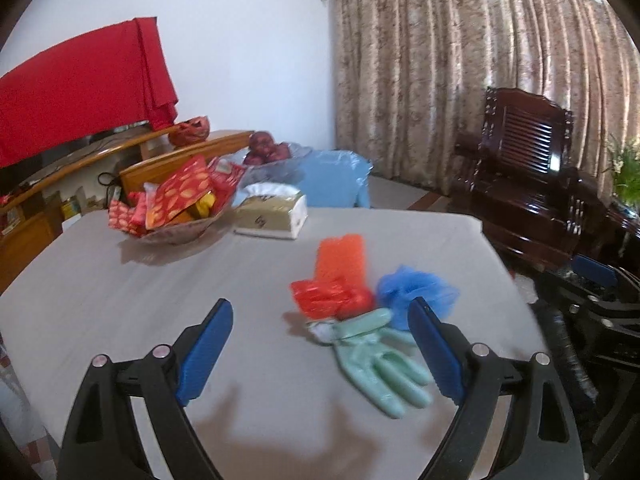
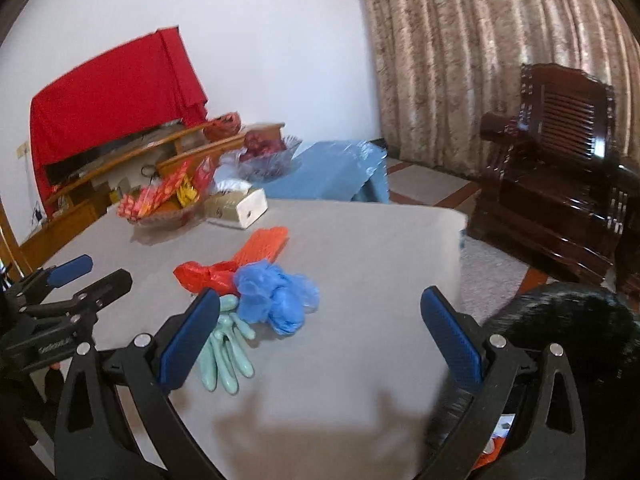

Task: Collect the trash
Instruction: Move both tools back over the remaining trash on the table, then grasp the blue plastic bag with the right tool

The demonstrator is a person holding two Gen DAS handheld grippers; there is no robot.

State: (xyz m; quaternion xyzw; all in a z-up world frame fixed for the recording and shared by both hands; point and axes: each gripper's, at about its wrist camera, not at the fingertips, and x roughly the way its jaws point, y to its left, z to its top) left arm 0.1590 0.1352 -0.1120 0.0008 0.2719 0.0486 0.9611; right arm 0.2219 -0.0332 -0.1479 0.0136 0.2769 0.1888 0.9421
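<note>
On the grey table (image 1: 120, 300) lie a pale green rubber glove (image 1: 380, 360), a crumpled red plastic bag (image 1: 328, 296), an orange mesh piece (image 1: 342, 258) and a blue crumpled cap (image 1: 416, 288), bunched together. My left gripper (image 1: 322, 344) is open and empty, hovering just before the glove. My right gripper (image 2: 320, 328) is open and empty; the blue cap (image 2: 276, 296), glove (image 2: 226, 352), red bag (image 2: 204, 276) and orange mesh (image 2: 262, 246) lie near its left finger. The left gripper (image 2: 80, 276) shows at the right wrist view's left edge.
A bowl of red snack packets (image 1: 172, 208) and a tissue box (image 1: 272, 216) stand at the table's far side. A glass fruit bowl (image 1: 268, 156) sits on a blue-covered stand behind. A dark wooden chair (image 1: 528, 168) stands right. A black bin bag (image 2: 576, 344) sits beside the table's right edge.
</note>
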